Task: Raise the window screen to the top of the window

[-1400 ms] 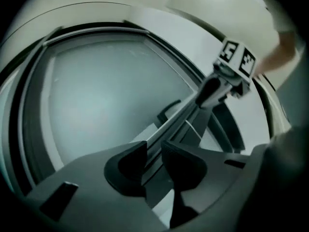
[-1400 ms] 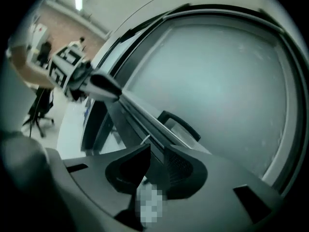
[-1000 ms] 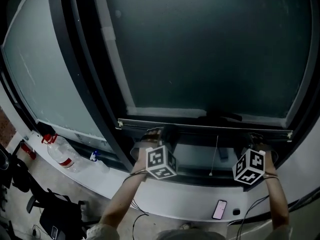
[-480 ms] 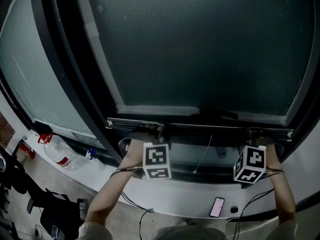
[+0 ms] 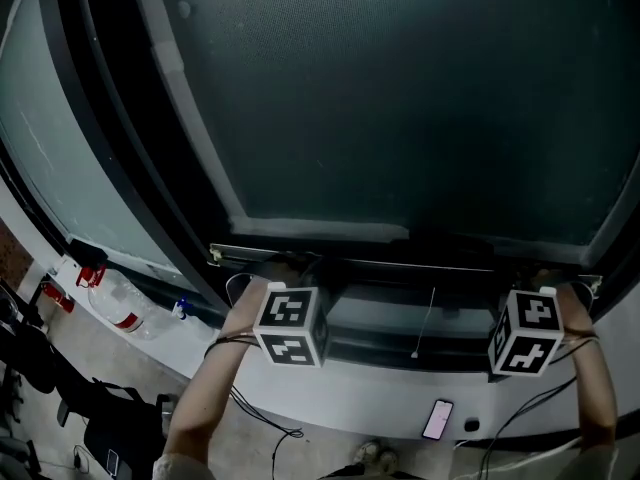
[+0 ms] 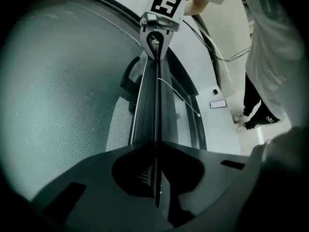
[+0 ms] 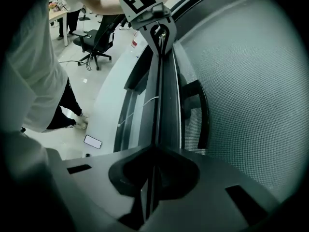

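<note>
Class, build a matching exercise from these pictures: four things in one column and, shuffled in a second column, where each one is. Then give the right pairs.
Things
1. phone
2. bottle
3. cord
4. screen bar

Places
A. far left, with a red cap
B. hanging from the bar near its middle
C. clamped by the left gripper and the right gripper
D. lying flat, lowest in the head view

Pairs: 1-D, 2-A, 3-B, 4-C

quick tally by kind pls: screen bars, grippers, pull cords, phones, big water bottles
screen bar: 1
grippers: 2, left gripper and right gripper, each shut on the screen bar
pull cord: 1
phone: 1
big water bottle: 1
total: 6
</note>
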{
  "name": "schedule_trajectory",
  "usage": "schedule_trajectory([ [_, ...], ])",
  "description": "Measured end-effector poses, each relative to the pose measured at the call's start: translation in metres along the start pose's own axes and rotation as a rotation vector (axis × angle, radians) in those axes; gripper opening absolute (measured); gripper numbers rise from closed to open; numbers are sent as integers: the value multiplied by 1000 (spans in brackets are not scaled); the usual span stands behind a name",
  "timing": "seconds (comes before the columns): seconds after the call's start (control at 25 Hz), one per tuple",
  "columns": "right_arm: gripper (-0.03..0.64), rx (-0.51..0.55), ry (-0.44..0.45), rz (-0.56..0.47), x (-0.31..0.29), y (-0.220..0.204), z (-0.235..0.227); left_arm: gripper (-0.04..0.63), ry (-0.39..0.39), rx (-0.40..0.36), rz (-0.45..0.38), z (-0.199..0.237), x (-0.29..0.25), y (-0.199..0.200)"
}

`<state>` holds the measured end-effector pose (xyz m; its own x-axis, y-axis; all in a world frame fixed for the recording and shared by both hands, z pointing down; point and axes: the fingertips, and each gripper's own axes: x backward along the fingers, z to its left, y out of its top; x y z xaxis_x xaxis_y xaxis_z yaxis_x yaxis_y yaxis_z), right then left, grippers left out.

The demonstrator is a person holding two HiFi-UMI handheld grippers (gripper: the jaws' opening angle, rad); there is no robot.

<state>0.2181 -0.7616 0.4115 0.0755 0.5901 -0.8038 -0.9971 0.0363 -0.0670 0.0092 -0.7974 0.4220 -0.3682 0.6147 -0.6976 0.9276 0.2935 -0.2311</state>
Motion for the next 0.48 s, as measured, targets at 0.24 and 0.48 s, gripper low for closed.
schedule_trajectory([
  [0.24, 20, -56, 83, -25, -5, 1, -1, 18, -158, 69, 59, -3, -5, -2],
  [0.48, 20, -26, -71, -48, 9, 5, -15, 18, -52, 11, 78, 13, 8, -1],
])
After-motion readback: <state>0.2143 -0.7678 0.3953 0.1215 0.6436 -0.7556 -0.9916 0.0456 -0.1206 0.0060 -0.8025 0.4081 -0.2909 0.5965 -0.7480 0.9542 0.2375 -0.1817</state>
